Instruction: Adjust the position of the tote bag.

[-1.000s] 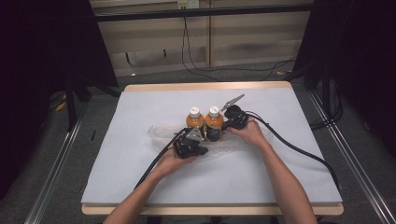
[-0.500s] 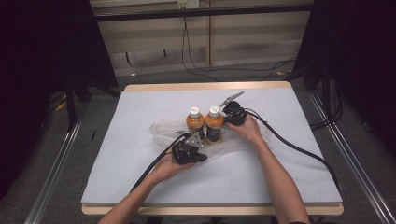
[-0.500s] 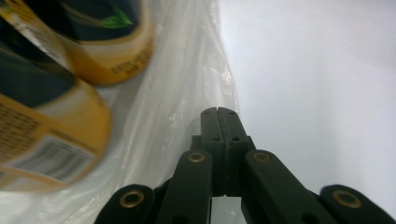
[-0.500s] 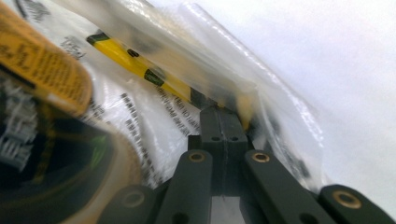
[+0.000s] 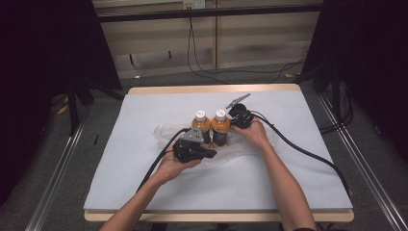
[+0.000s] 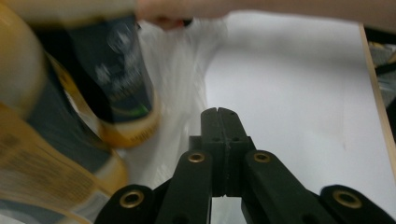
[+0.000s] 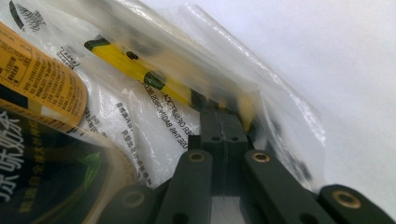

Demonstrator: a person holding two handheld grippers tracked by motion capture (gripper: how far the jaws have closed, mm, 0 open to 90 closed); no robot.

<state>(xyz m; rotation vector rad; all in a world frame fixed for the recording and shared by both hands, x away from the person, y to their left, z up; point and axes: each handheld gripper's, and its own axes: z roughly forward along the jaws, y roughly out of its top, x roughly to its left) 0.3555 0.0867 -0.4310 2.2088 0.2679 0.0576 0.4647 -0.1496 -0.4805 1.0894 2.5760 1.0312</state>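
Lifted left gripper (image 5: 208, 153) now hangs just before the bottles (image 5: 211, 126), probably pinching bag (image 5: 163, 132).

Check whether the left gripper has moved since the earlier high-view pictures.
Yes. The left gripper has slid slightly toward the table's near edge, away from the two bottles, which stand where they were; its jaws are shut.
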